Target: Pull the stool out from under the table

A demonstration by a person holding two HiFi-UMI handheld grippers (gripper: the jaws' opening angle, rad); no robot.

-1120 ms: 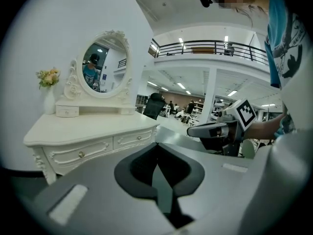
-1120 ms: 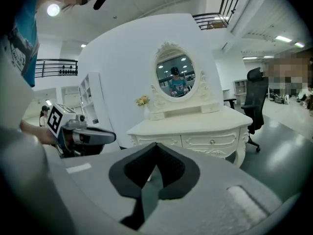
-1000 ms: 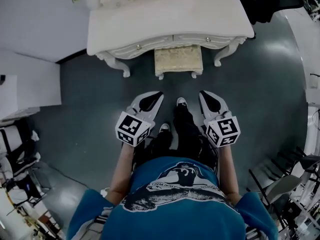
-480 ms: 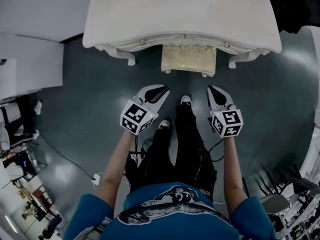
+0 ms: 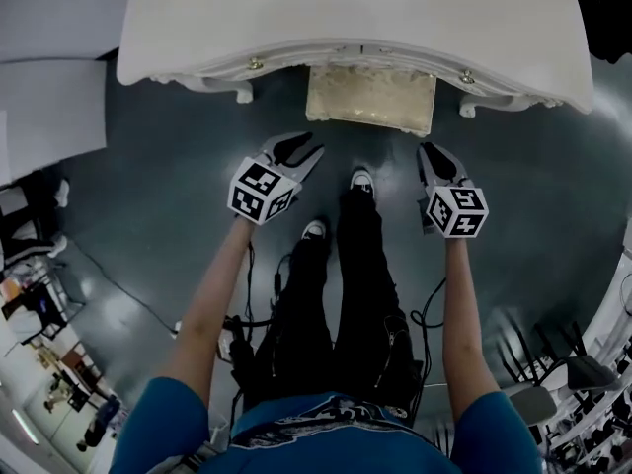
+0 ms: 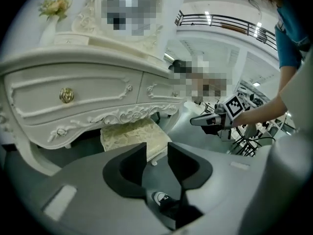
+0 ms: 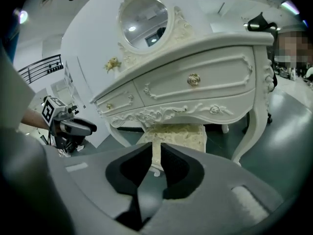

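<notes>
Grey floor: stool (image 5: 370, 100) tucked under table (image 5: 346, 18), straight ahead between our left tongs (image 5: 296, 149) and right tongs (image 5: 433, 156), equally near; the 2 have just been opening, empty.

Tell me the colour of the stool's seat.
Pale cream-yellow, with a faint embossed pattern; the stool shows best in the right gripper view.

Head view steeply overhead, gripper views low — both facing stool (image 6: 128, 133)
</notes>
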